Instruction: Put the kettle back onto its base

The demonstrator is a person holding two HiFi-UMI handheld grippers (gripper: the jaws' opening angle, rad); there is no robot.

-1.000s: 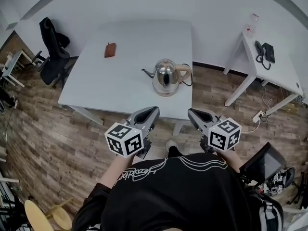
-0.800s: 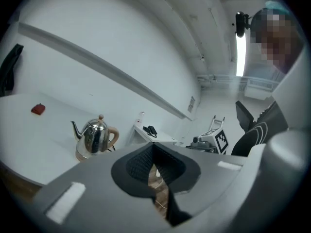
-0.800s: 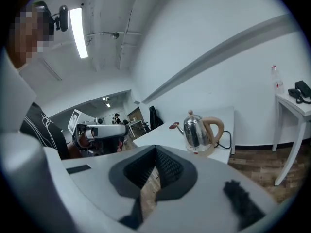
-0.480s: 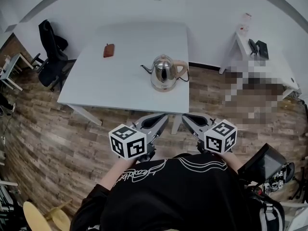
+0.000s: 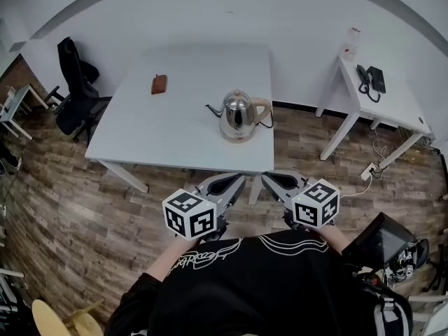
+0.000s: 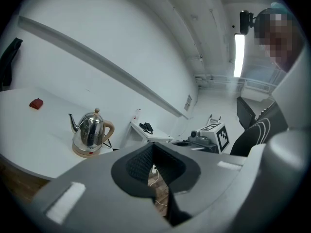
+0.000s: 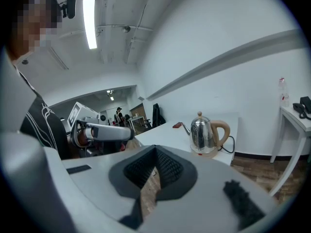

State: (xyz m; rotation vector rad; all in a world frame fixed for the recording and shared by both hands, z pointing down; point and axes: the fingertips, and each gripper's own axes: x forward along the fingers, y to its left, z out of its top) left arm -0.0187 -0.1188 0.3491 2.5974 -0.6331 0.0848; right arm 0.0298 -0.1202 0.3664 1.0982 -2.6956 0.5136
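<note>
A shiny steel kettle [image 5: 239,111] with a tan handle stands on its round base [image 5: 236,133] near the front right of the white table [image 5: 161,128]; a black cord runs off to its right. It also shows in the left gripper view as the kettle [image 6: 91,130] and in the right gripper view as the kettle [image 7: 204,134]. My left gripper [image 5: 236,180] and right gripper [image 5: 269,180] hover side by side off the table's front edge, well short of the kettle. Both are shut with nothing held.
A small reddish-brown pouch [image 5: 159,84] lies at the table's far left. A black office chair [image 5: 75,82] stands left of the table. A second white desk [image 5: 381,98] with a black phone and a bottle stands at the right. Wood floor lies below the grippers.
Both grippers have drawn back from the table's front edge toward the person and closer to each other. The kettle stays on its base.
</note>
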